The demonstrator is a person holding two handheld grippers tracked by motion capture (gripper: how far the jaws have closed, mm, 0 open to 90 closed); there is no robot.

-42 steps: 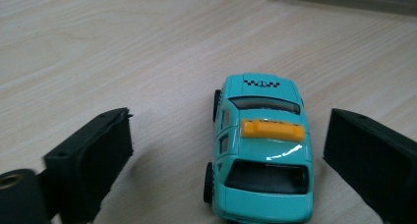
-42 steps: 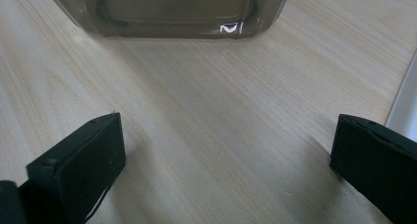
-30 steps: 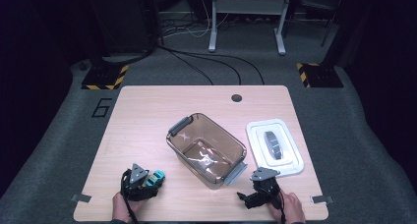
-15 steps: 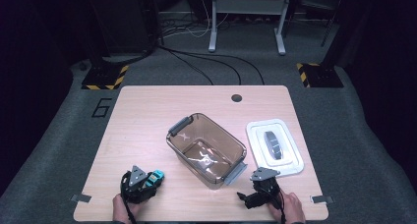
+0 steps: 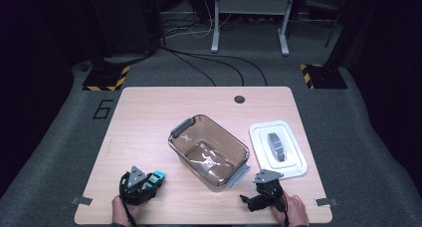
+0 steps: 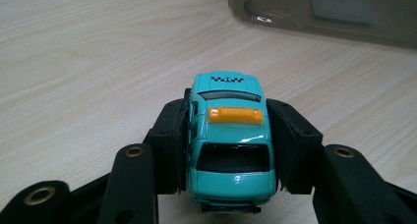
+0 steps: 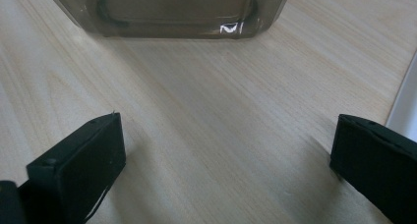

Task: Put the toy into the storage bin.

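Where cables (image 5: 209,62) cross grey carpet (image 5: 59,137), wooden table (image 5: 144,117), clear bin (image 5: 209,152).

A small teal toy car (image 6: 231,140) with an orange roof bar and a checkered strip sits upright near the table's near-left edge, clamped at its sides between the left gripper (image 6: 228,145). A transparent brown bin (image 5: 209,151) stands open mid-table.

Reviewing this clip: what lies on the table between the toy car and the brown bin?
Nothing. In the left gripper view only bare wood separates the teal toy car, clamped by the left hand-held gripper, from the brown bin. The high view agrees.
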